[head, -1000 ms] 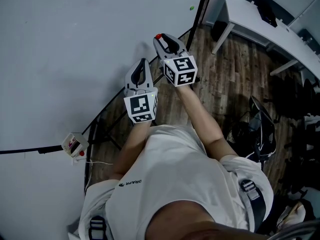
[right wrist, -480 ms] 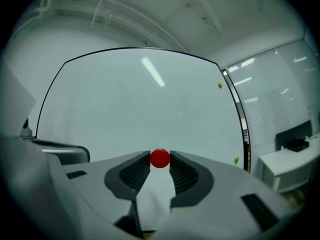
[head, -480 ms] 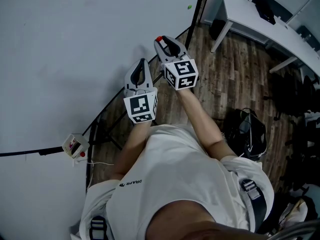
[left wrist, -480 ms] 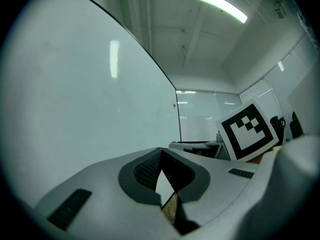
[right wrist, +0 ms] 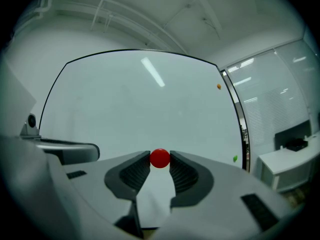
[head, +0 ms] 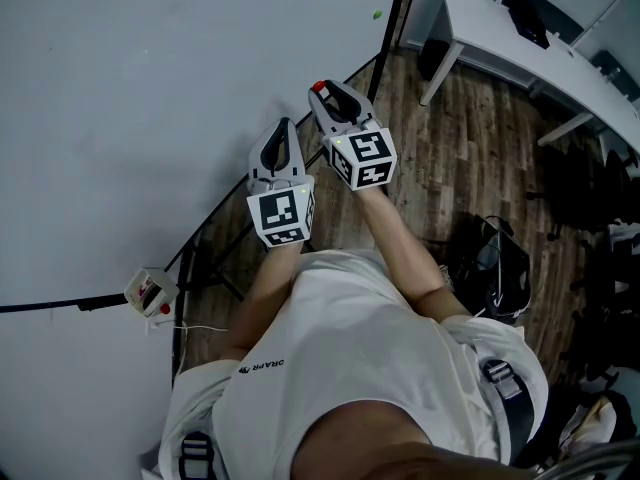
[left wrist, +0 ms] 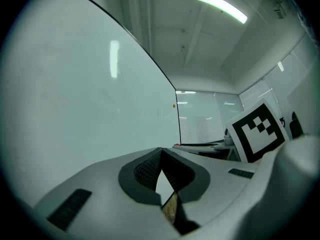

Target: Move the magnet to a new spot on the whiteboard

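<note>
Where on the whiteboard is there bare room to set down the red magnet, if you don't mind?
The whiteboard is bare across its middle and left, above the red magnet. Only its right edge is occupied, by an orange dot and a green dot.

Three magnets (right wrist: 160, 158); two grippers (head: 284, 126); one whiteboard (head: 150, 88) — one desk (head: 500, 30)
</note>
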